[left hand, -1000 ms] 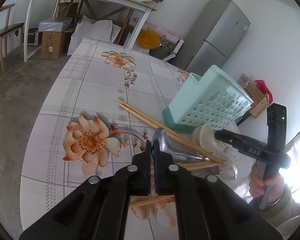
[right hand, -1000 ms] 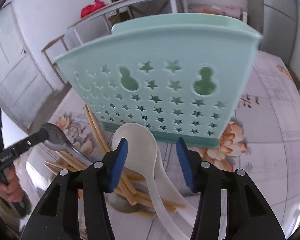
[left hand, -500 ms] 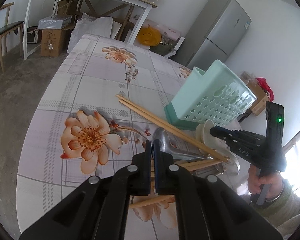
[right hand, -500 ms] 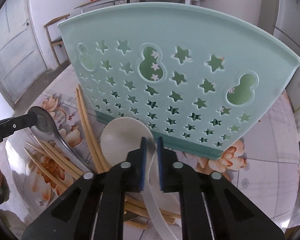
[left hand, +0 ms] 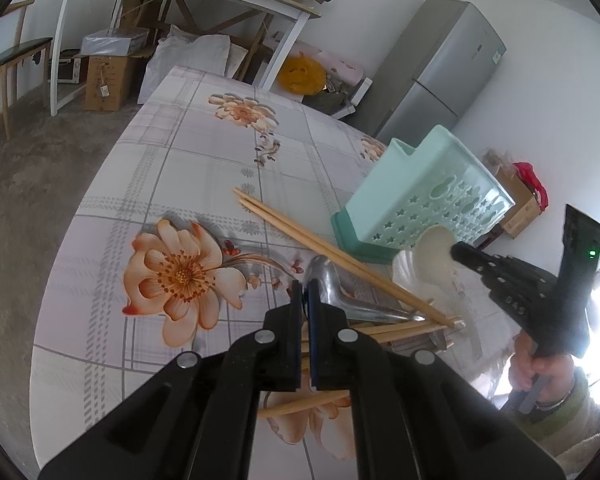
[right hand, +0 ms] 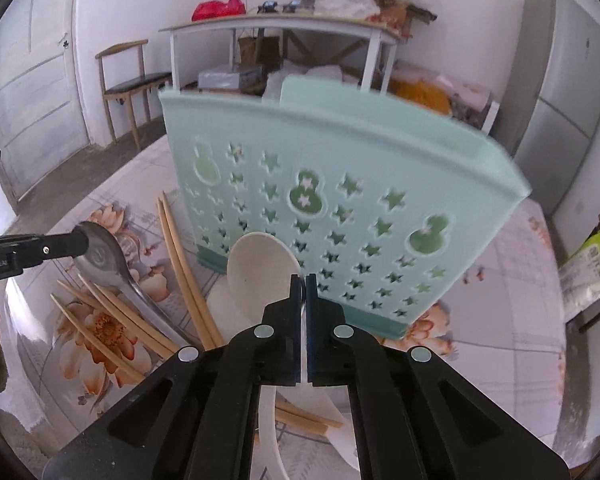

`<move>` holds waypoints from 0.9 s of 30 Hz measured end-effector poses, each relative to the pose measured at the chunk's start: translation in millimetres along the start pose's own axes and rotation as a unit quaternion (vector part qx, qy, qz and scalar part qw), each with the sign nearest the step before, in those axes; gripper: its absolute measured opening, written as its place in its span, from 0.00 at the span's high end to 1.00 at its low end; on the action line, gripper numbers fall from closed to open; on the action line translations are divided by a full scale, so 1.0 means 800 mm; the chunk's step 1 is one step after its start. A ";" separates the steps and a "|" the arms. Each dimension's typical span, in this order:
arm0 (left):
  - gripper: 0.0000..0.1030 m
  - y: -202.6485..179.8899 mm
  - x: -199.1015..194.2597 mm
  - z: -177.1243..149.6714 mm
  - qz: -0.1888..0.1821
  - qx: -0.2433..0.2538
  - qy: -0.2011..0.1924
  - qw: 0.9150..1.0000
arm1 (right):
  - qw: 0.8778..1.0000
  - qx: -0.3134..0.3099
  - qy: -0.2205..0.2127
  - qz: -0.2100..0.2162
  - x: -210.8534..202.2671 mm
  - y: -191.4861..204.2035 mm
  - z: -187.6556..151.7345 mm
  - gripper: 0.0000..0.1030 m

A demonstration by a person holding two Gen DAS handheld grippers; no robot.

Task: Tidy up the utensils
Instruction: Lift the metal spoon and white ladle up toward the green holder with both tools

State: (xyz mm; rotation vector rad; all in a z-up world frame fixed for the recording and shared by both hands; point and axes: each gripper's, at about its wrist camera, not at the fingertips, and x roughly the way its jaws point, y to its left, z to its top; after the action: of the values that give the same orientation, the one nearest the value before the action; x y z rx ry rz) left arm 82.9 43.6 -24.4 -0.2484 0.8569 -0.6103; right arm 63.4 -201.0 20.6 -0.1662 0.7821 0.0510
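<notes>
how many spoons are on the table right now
3. The metal spoon is clamped by the left gripper, one white spoon by the right gripper, and another white spoon lies beneath. Others may be hidden.

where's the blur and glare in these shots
Right wrist view: the green basket is smeared along its top rim, while the right gripper stays sharp. Left wrist view: window glare at the right edge washes out the hand.

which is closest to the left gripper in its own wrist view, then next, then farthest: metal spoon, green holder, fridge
1. metal spoon, at the left gripper tips.
2. green holder, mid-table, to the right.
3. fridge, by the far wall, upper right.
</notes>
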 end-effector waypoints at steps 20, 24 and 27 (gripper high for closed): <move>0.99 -0.077 -0.096 0.019 0.001 0.110 -0.100 0.989 | 0.989 0.077 -0.121 -0.022 -0.094 -0.044 0.010 1.00; 0.99 -0.087 -0.123 0.039 -0.002 0.108 -0.134 0.985 | 0.986 0.095 -0.134 -0.015 -0.098 -0.051 0.011 1.00; 0.99 -0.093 -0.142 0.064 0.000 0.107 -0.168 0.980 | 0.984 0.102 -0.144 -0.008 -0.104 -0.055 0.011 1.00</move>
State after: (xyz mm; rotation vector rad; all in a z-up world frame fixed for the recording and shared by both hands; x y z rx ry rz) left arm 35.4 49.7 112.6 -0.1505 0.4609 -0.6328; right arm 15.2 -241.1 91.4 0.0300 0.4928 -0.0197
